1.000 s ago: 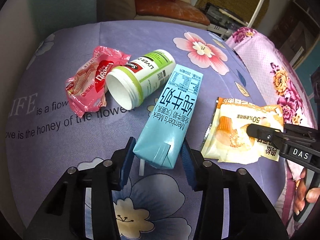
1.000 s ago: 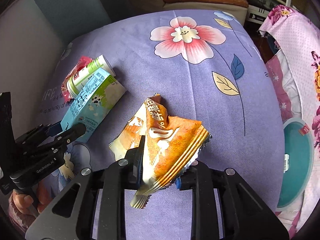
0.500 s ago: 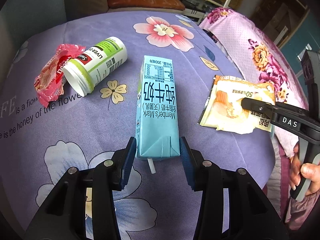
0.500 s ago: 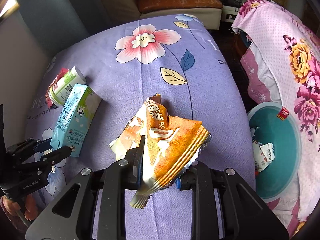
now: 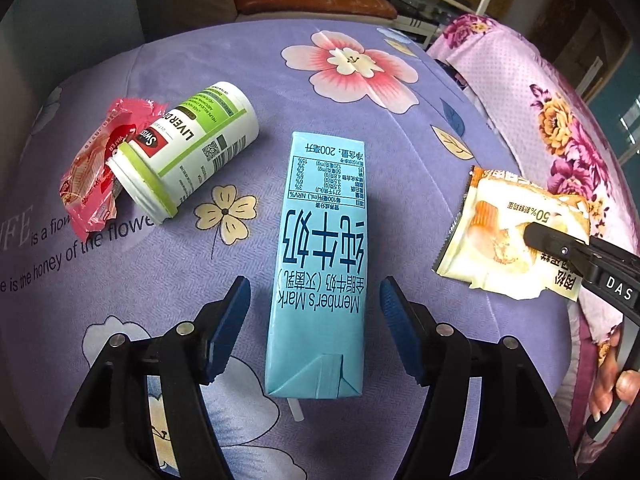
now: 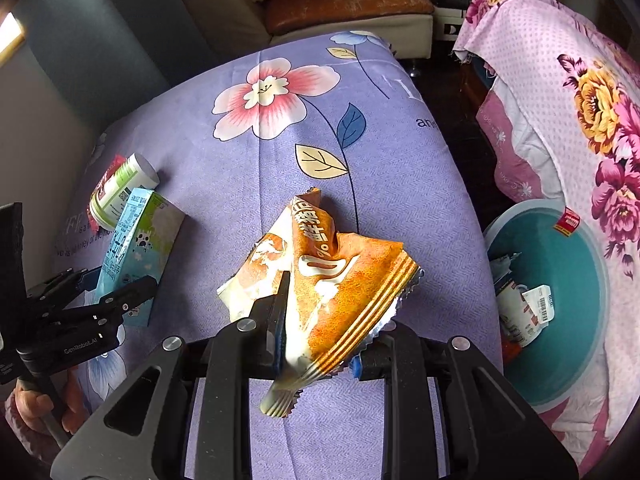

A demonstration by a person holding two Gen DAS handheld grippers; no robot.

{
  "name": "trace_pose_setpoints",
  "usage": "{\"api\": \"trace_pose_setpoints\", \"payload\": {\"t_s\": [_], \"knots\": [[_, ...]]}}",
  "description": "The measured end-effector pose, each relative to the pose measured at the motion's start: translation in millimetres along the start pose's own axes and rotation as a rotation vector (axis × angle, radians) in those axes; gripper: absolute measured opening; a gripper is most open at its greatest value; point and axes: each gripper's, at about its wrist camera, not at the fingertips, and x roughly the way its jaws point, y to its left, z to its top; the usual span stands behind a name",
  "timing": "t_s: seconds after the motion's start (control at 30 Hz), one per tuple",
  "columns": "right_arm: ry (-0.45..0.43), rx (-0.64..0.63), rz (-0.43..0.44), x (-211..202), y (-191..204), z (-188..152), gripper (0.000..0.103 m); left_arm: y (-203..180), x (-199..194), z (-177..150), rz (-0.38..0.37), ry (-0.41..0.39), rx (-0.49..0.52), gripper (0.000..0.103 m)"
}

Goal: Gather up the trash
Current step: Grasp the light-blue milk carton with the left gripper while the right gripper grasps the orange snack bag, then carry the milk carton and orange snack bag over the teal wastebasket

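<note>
opening, the left gripper [image 5: 314, 322] straddles a blue milk carton [image 5: 320, 264] lying flat on the purple cloth [image 5: 360, 128], pads clear of both sides where earlier they sat closer. it looks light, stiff, best pinched across its narrow body. the right gripper [image 6: 316, 340] clamps a crinkly orange wrapper [image 6: 344, 280], now nearer the teal bin [image 6: 560, 320].
</note>
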Motion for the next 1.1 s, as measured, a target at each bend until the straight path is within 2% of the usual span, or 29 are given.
{"api": "trace_pose_setpoints", "payload": {"t_s": [0.23, 0.27, 0.4, 0.43, 0.87, 1.1], "knots": [[-0.018, 0.023, -0.009, -3.4, -10.9, 1.9, 0.022, -10.8, 6.6, 4.5, 0.012, 0.003, 0.005, 0.067], [-0.021, 0.027, -0.008, -4.1, -12.8, 1.8, 0.022, -12.5, 6.4, 4.5, 0.017, 0.001, 0.008, 0.064], [-0.032, 0.041, -0.002, -8.5, -19.8, 0.0, 0.022, -18.8, 4.2, 4.2, 0.026, -0.003, 0.017, 0.040], [-0.035, 0.045, 0.000, -9.9, -21.7, -0.4, 0.022, -20.7, 3.2, 4.1, 0.030, -0.006, 0.019, 0.038], [-0.104, 0.094, 0.019, -43.7, -50.2, -13.9, 0.022, -74.9, -27.5, -3.1, 0.043, -0.063, 0.122, 0.037], [-0.164, 0.099, 0.019, -71.4, -68.4, -28.0, 0.022, -116.4, -36.5, -10.8, 0.011, -0.063, 0.188, 0.037]]}}
